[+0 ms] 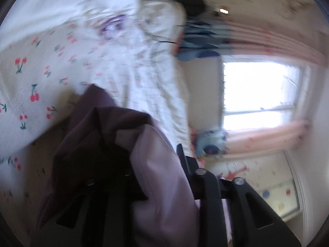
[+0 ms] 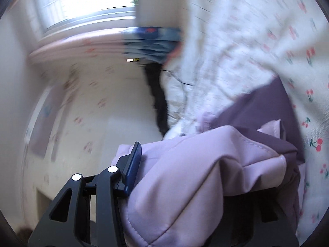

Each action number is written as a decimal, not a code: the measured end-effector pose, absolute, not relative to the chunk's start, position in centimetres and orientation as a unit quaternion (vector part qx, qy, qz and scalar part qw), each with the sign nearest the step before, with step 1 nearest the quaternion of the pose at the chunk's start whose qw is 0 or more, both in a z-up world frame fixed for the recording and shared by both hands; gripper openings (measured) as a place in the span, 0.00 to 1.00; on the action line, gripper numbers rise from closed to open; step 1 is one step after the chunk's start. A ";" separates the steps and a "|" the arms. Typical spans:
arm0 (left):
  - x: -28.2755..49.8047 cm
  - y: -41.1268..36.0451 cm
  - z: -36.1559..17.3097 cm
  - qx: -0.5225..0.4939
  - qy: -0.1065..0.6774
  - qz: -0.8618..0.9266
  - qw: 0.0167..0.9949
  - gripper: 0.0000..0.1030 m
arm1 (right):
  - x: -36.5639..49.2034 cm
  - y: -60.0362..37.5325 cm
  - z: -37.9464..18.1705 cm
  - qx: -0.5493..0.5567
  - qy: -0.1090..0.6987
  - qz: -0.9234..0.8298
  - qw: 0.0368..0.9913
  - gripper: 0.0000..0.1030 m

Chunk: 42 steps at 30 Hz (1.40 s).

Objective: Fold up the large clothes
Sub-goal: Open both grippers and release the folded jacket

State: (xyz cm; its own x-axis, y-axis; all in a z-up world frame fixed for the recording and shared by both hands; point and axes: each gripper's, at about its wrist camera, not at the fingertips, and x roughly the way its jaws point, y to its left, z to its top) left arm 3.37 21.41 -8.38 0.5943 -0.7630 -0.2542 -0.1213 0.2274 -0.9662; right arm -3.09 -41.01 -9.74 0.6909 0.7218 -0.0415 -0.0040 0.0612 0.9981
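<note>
Lilac cloth fills the near part of both wrist views: a large purple garment (image 1: 156,177) is bunched between the fingers of the left gripper (image 1: 164,164), which is closed on a thick fold of it, the pale lining outward and the darker face falling to the left. At the right gripper (image 2: 205,154) the same garment (image 2: 195,175) is draped over the tongs and wedged against the blue-padded finger (image 2: 131,164); the other finger is buried under cloth, so the tongs hold it. Both ends are lifted above a cherry-print bedsheet (image 1: 30,86), with a rumpled white quilt (image 1: 148,78) beyond. Farther off, blurred, are a dark garment (image 2: 158,103), a blue striped bundle (image 1: 201,39), pink curtains (image 1: 267,35) and a bright window (image 1: 259,90).
</note>
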 end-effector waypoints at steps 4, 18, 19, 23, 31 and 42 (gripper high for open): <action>4.9 21.5 -9.8 -0.600 0.407 -0.220 0.652 0.34 | -1.7 -41.6 -11.2 0.654 0.306 0.272 0.637 0.49; 2.6 19.3 1.8 -0.551 0.351 -0.253 0.714 0.93 | -6.1 -38.6 0.4 0.487 0.321 0.228 0.779 0.93; 1.4 17.8 3.3 -0.500 0.352 -0.274 0.742 0.93 | -6.9 -37.2 1.3 0.435 0.335 0.215 0.808 0.93; -1.8 10.3 5.4 -0.317 0.369 -0.340 0.804 0.93 | -8.7 -30.6 2.3 0.210 0.376 0.147 0.891 0.93; 5.3 2.2 -2.6 -0.206 0.448 -0.283 0.823 0.93 | 0.9 -27.0 -5.9 0.087 0.436 0.033 0.895 0.94; 11.0 2.3 -0.5 -0.221 0.388 -0.235 0.863 0.93 | 9.3 -25.7 -4.4 0.025 0.419 0.018 0.907 0.94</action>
State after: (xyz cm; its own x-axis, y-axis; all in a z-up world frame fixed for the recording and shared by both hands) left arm 10.99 2.35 -0.53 0.5885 -0.5777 -0.5656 0.2342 0.7914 -0.5646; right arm 9.32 -25.69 -4.40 0.6482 0.0539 -0.7595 -0.0117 0.9981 0.0609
